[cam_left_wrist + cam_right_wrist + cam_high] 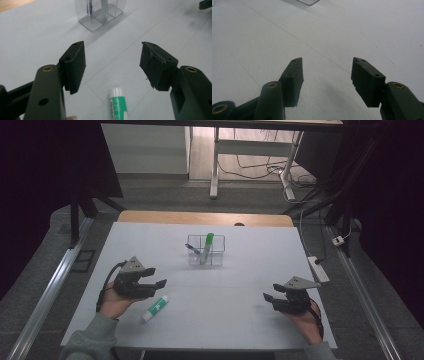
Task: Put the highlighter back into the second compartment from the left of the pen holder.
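Left gripper view: our left claw (pixel 112 63) gapes apart just above the glue stick (pixel 118 105); our right claw (pixel 325 80) hangs apart, holding nothing.

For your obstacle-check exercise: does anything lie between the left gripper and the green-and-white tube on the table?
Nothing visible does. The left gripper has open jaws just above the tube, with bare table between them.

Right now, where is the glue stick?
In the high view the glue stick lies flat on the white table, near the left front, just right of the open left gripper and apart from it.
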{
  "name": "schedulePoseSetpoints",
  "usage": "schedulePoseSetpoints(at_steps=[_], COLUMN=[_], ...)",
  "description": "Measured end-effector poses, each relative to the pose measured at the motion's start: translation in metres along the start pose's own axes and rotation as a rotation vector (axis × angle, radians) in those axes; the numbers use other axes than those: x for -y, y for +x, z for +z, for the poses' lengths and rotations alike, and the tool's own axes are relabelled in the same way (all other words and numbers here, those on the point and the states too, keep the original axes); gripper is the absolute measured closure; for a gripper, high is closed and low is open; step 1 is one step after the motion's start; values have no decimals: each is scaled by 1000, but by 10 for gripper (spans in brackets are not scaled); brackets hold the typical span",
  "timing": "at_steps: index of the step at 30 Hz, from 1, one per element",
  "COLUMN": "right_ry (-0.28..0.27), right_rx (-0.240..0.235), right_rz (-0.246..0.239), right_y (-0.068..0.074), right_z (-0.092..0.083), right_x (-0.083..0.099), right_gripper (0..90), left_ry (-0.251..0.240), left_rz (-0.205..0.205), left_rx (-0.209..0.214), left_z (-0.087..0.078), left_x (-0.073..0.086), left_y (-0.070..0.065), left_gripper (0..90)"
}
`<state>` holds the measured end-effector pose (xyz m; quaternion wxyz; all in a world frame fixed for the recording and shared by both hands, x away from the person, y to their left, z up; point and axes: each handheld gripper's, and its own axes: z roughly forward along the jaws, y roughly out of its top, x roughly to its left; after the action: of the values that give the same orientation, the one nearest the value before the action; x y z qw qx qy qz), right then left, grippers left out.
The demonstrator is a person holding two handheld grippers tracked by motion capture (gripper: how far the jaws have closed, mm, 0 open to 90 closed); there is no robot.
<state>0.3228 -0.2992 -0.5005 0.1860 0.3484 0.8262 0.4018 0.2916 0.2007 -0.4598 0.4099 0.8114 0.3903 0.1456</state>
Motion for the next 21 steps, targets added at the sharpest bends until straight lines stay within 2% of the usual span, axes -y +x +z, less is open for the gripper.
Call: schedulePoseSetpoints(at_steps=[8,15,21], right_ry=[-2,1,2], right_rx=[-7,-7,-6], right_rz=[0,-1,0], right_y=[1,1,1], right_z=[1,1,1], right_x=[0,0,0], right_gripper=[426,426,426], left_ry=[16,79,105], left_rz=[-18,-17,-15], left_rx=[-6,7,-9], left_z=[-4,-4,-6], left_x=[10,11,11], left_y=[5,7,7], left_gripper=[364,355,350])
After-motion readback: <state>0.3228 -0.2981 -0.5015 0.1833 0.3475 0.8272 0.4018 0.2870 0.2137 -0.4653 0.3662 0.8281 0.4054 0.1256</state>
